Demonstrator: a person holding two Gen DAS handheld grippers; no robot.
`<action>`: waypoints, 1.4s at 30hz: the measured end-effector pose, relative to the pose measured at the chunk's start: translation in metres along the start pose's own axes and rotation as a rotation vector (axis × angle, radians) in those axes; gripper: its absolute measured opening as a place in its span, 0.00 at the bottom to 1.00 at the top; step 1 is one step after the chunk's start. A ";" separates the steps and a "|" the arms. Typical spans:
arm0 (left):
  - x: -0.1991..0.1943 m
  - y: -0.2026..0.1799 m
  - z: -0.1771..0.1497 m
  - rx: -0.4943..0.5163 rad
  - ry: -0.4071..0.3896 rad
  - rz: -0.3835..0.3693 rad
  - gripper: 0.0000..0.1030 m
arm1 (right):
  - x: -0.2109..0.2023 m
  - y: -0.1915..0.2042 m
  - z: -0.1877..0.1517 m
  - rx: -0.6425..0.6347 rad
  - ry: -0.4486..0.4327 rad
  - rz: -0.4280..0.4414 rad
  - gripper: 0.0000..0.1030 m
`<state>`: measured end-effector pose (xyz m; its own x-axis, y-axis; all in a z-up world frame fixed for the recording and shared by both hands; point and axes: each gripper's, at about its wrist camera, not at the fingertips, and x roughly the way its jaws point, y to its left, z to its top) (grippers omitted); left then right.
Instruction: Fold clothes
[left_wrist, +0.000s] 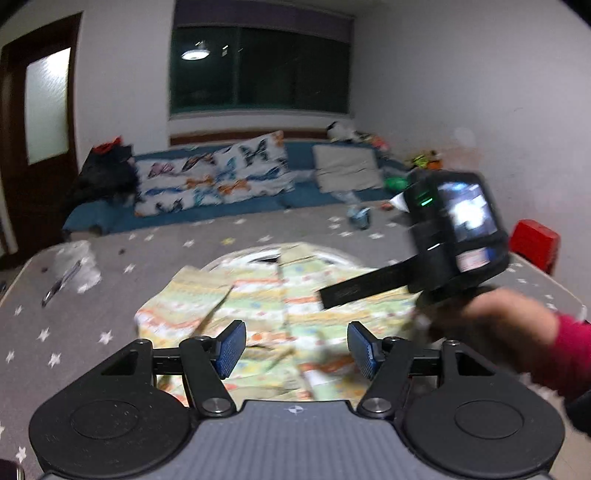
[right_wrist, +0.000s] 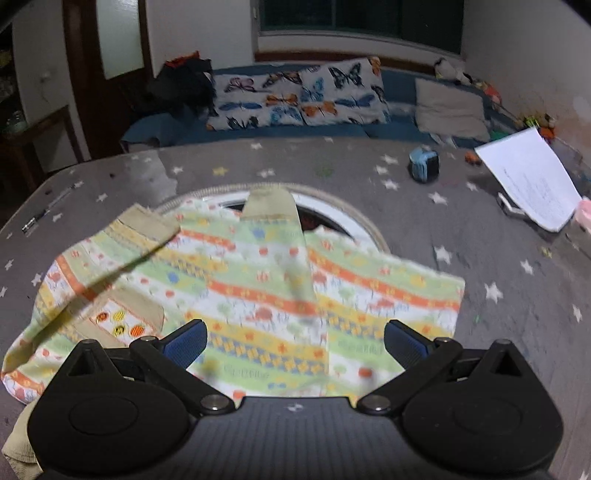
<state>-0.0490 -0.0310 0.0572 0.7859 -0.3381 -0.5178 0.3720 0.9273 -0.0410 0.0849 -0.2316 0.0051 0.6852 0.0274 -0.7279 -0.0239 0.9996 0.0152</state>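
A small patterned garment (right_wrist: 258, 295) with green, orange and yellow bands and beige cuffs lies spread on the grey star-print cloth (right_wrist: 517, 288); it also shows in the left wrist view (left_wrist: 266, 314). One sleeve (right_wrist: 122, 243) is folded over its left side. My left gripper (left_wrist: 295, 349) is open and empty above the garment's near part. My right gripper (right_wrist: 293, 341) is open and empty over the garment's near edge. In the left wrist view only the right device's camera body (left_wrist: 454, 229) and the hand (left_wrist: 491, 321) holding it show, at the right.
A white round object (right_wrist: 332, 214) lies partly under the garment's far edge. A white paper sheet (right_wrist: 532, 177) and a small blue box (right_wrist: 424, 162) sit far right. A pen (left_wrist: 61, 284) on plastic lies left. A blue sofa with butterfly cushions (right_wrist: 295, 96) stands behind.
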 end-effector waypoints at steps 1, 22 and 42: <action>0.006 0.005 -0.001 -0.011 0.012 0.008 0.61 | 0.002 0.000 0.004 -0.008 -0.001 0.004 0.97; 0.096 0.008 -0.020 -0.028 0.209 -0.059 0.40 | 0.099 -0.002 0.072 0.008 0.085 0.015 0.17; 0.069 -0.046 -0.028 0.064 0.231 -0.295 0.02 | -0.087 -0.103 0.023 0.119 -0.191 -0.031 0.09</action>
<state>-0.0261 -0.0927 -0.0005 0.5111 -0.5371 -0.6710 0.6016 0.7812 -0.1670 0.0444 -0.3368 0.0825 0.8100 -0.0138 -0.5863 0.0777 0.9934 0.0839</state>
